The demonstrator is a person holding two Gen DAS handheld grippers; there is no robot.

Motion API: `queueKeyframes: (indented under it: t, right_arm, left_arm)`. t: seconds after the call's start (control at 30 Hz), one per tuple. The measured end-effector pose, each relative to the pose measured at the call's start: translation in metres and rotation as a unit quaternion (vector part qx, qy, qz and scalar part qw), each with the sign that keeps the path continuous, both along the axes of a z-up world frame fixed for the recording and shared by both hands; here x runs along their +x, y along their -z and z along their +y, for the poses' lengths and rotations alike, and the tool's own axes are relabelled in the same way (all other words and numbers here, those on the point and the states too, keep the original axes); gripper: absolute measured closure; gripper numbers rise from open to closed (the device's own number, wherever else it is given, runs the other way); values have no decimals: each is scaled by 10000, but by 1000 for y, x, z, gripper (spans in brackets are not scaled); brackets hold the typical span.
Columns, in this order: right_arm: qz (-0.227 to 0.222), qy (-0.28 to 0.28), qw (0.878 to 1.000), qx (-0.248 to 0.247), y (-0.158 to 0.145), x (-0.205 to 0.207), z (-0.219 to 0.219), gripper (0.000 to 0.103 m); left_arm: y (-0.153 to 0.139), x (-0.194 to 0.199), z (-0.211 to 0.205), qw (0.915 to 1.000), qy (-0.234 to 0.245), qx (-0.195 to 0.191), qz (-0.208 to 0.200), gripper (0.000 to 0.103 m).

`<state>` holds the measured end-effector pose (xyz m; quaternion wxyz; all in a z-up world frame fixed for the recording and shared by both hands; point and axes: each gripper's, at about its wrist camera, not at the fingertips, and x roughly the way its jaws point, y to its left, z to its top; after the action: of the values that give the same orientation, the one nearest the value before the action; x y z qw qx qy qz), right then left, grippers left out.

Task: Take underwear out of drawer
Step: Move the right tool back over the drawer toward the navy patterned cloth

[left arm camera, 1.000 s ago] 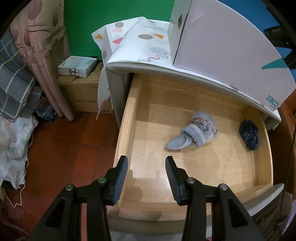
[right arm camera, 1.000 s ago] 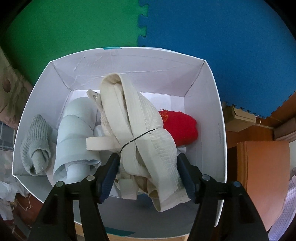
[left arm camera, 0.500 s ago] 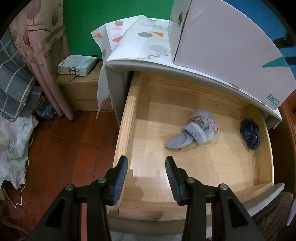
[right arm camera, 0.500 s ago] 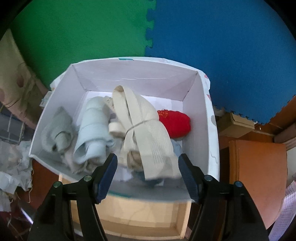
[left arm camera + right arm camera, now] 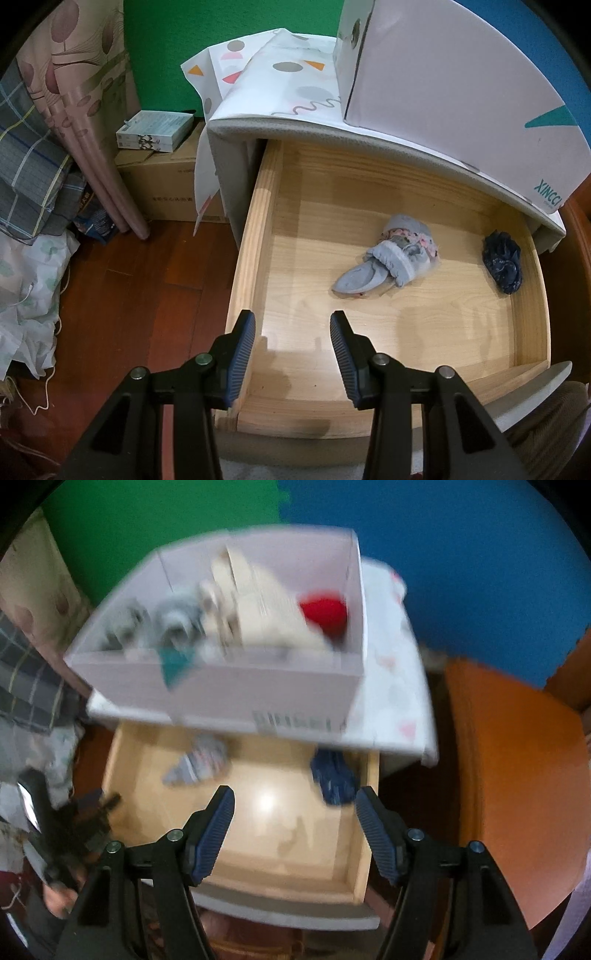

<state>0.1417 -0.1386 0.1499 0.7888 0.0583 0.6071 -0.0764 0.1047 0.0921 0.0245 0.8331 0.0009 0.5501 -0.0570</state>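
The left wrist view is sharp and evenly lit, with fisheye bending and dark corners. The right wrist view is motion-blurred, with glare on the drawer (image 5: 266, 801) floor.

Both wrist views face steeply down, sharing the open drawer (image 5: 388, 332)

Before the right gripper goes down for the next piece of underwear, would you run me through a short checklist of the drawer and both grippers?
1. Drawer open, floor reachable: ok.
2. Underwear left to take: ok; a grey-blue bundle mid-drawer and a dark blue piece by the right wall.
3. Right gripper open and empty: ok; nothing between its fingers.
4. Right gripper over a target: not ok; it sits above bare wood between the two pieces, and its view is motion-blurred.
5. Left gripper clear of the path: ok; open, empty, at the drawer's front left corner.
6. White box on top has room: cannot tell.
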Motion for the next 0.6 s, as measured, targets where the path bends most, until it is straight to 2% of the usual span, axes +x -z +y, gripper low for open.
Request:
queueKeyframes:
  t: [0.23, 0.6]
  right_arm:
    - [441, 295, 9986, 57, 77, -10, -17, 40]
    - [210, 358, 9986, -322, 134, 10, -26, 41]
  left_arm:
    - [0, -1, 1, 10000, 10, 20, 20, 60]
    - [1, 0, 1, 10000, 40, 34, 44, 60]
